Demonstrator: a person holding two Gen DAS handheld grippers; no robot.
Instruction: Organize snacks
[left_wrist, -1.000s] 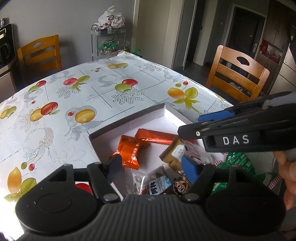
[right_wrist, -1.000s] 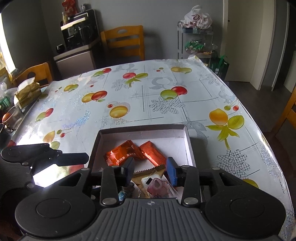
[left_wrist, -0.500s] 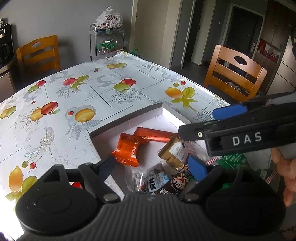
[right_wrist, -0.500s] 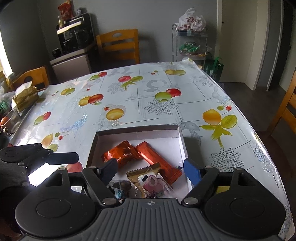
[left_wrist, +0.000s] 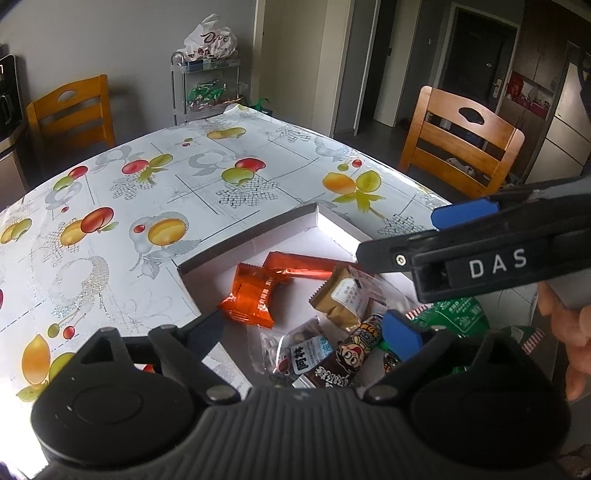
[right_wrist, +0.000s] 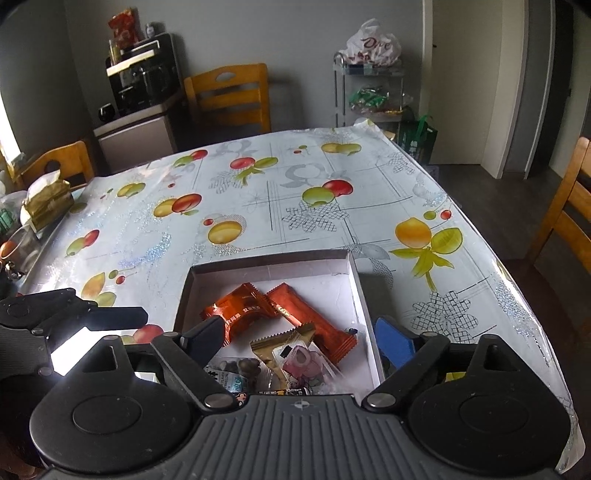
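Right tool (left_wrist: 417, 236), marked "DAS", and left tool (left_wrist: 306, 328) have just spread wide, empty, above snacks (left_wrist: 314, 350).

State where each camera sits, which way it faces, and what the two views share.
Left wrist: rides the left hand-held gripper, angled down across the table; open jaws frame the snack box; the right hand-held gripper and a hand show at right.
Right wrist: rides the right hand-held gripper, angled down toward the far wall; open jaws over the box; the left hand-held gripper's finger shows at left.
Shared: the box, the orange packets, the fruit-print tablecloth, the metal rack. Both jaws have just been opening, gripping nothing.
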